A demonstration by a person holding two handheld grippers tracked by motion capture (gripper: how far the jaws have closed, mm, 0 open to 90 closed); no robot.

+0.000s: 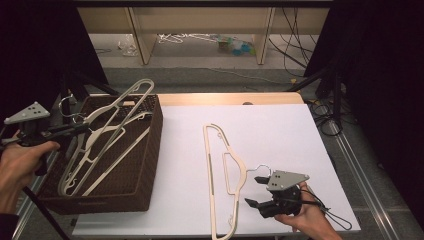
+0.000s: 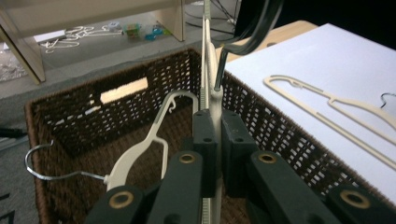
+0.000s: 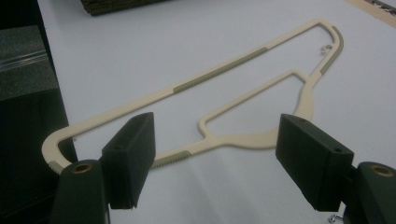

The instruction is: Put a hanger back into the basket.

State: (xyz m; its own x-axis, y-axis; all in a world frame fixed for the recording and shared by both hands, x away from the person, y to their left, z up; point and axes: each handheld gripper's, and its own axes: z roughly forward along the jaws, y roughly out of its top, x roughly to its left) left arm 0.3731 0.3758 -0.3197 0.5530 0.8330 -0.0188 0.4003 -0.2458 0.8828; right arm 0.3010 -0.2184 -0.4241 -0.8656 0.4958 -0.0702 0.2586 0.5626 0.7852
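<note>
A dark brown woven wicker basket (image 1: 145, 165) is seen at the nine o'clock side of the white-covered worktop (image 1: 280, 135), and cream plastic clothes hangers with wire hooks (image 1: 95, 150) are piled inside it, some reaching above the rim. The left gripper (image 1: 82, 129) is held in a hand (image 1: 17, 167) at the basket's nine o'clock edge; in the left gripper view its black fingers (image 2: 205, 140) are pressed together on the thin edge of one upright cream hanger (image 2: 211, 70), which is pinched between them over the basket's interior. A second cream hanger with a silver wire hook (image 2: 140, 149) is seen lying in the basket just beside it. On the worktop, at about six o'clock, a single cream plastic hanger with grey ribbed grip strips (image 1: 222, 175) lies flat, its wire hook pointing toward three o'clock. The right gripper (image 1: 257, 191), held in the other hand (image 1: 307, 220), is placed just beside that hook; in the right gripper view its fingers (image 3: 133, 154) are spread wide, nothing is held between them, and the flat hanger (image 3: 224, 74) lies beyond them. No legible writing or label can be made out.
</note>
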